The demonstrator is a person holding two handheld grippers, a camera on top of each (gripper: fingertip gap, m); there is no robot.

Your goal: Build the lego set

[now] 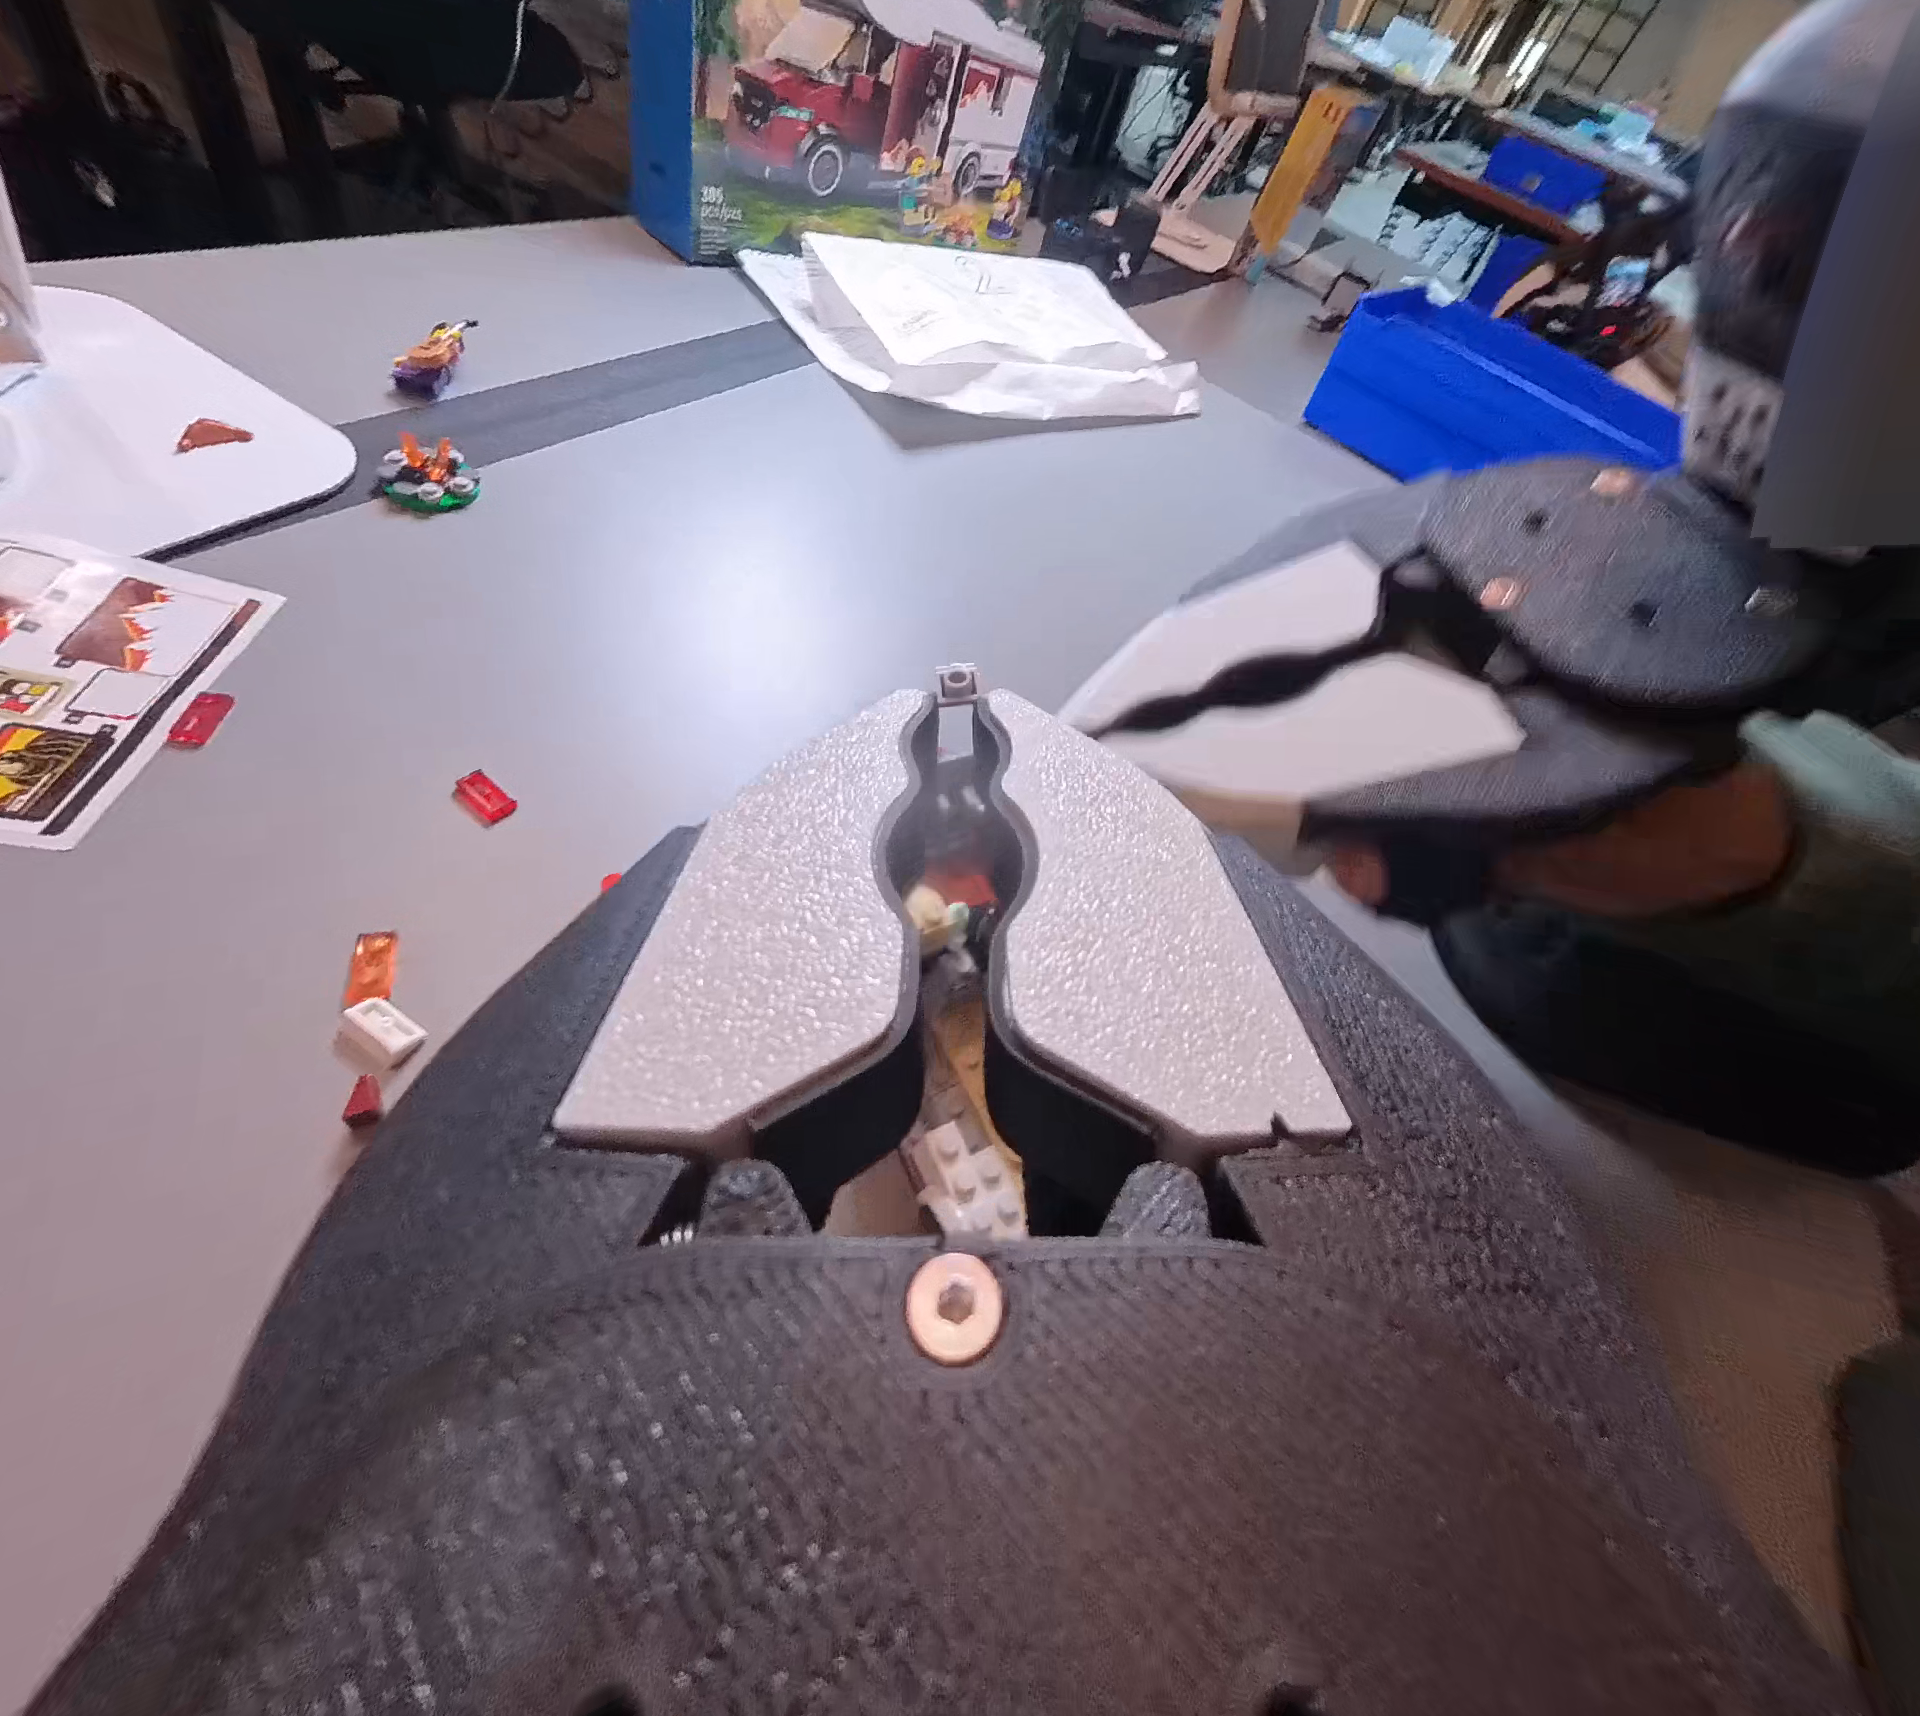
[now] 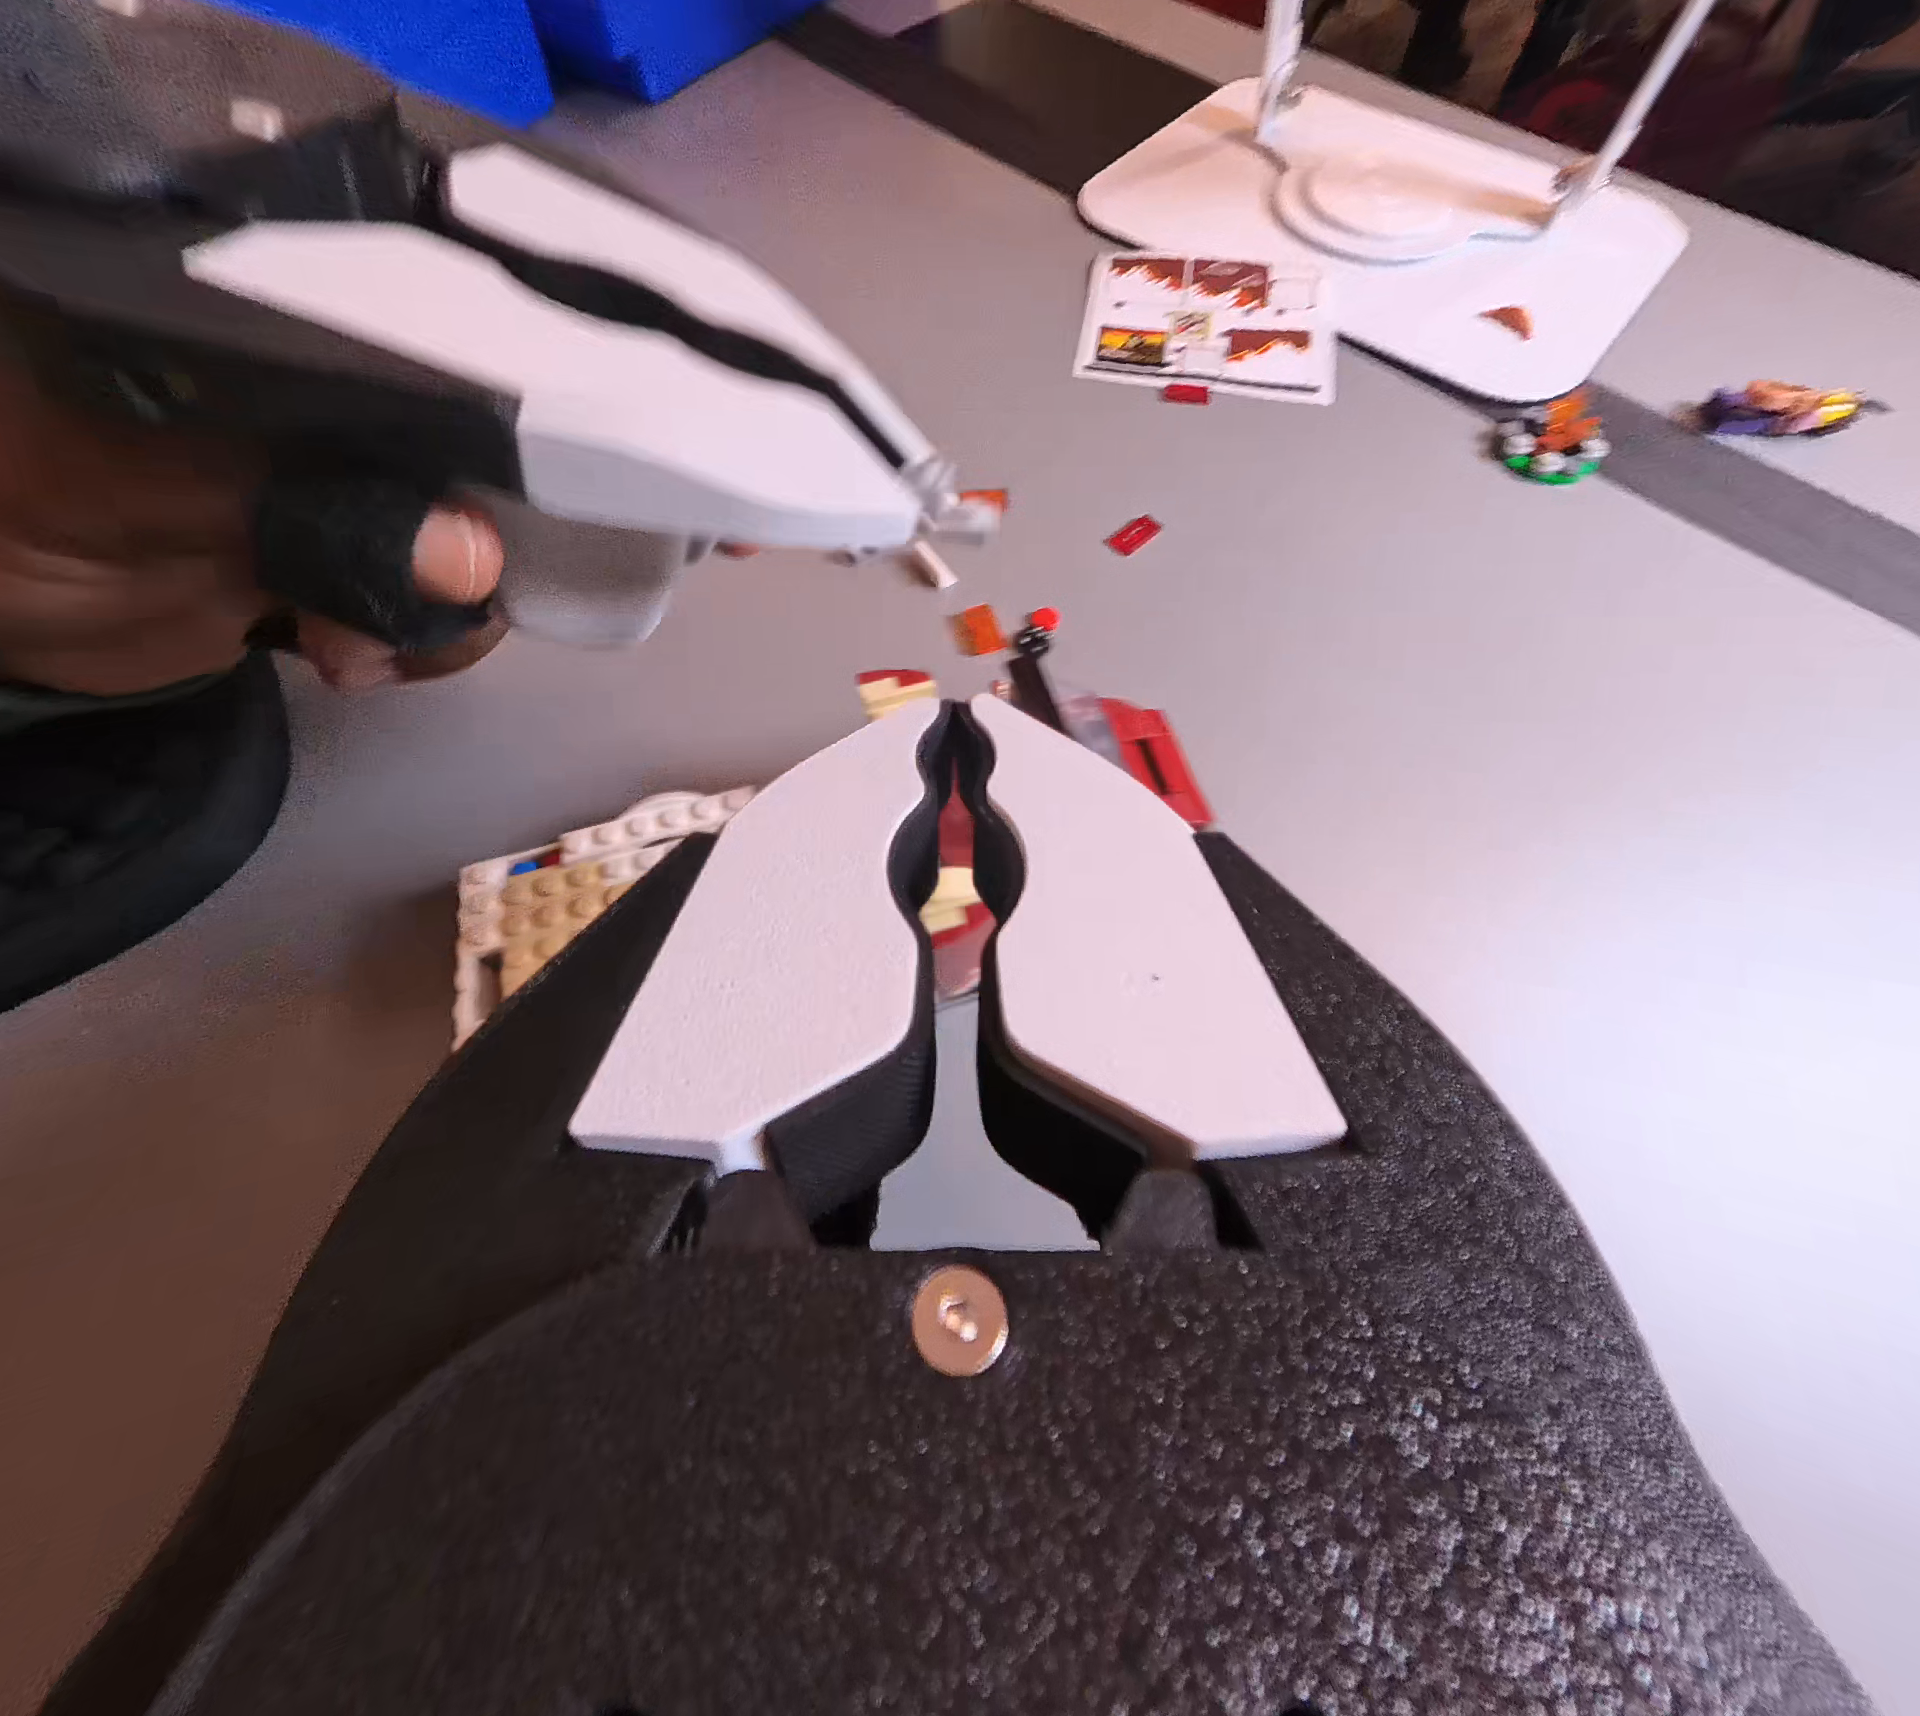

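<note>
L gripper [image 1: 958, 710]: held above the table [image 1: 727, 586], fingers nearly together and clamped on a small grey piece [image 1: 957, 698]. The piece's long axis runs along the fingers; its studded end is seen poking out past the tips, pointing away from the camera. In the R wrist view the L gripper [image 2: 925, 503] is seen from the side, angled down to the right, gripped by a gloved hand [image 2: 364, 565] (fingerless black glove); the piece [image 2: 951, 513] juts from the tips, blurred.

R gripper [image 2: 961, 710]: fingers drawn together at the tips, nothing seen between them. It is held low over the partial build [image 2: 561, 908] (tan and white plates, red parts beyond the tips). In the L wrist view the R gripper [image 1: 1081, 721] is seen blurred, tips just beside the L tips.

Loose parts are scattered on the table: red tile [image 1: 485, 798], orange tile [image 1: 371, 967], white tile [image 1: 382, 1032].

Shown in L view only: set box [image 1: 862, 35], paper bag [image 1: 987, 326]. Shown in both: sticker sheet [image 2: 1205, 326], campfire [image 1: 428, 477], white stand base [image 2: 1455, 253], blue bin [image 1: 1475, 388]. The build's outline is plain only in the R view.
</note>
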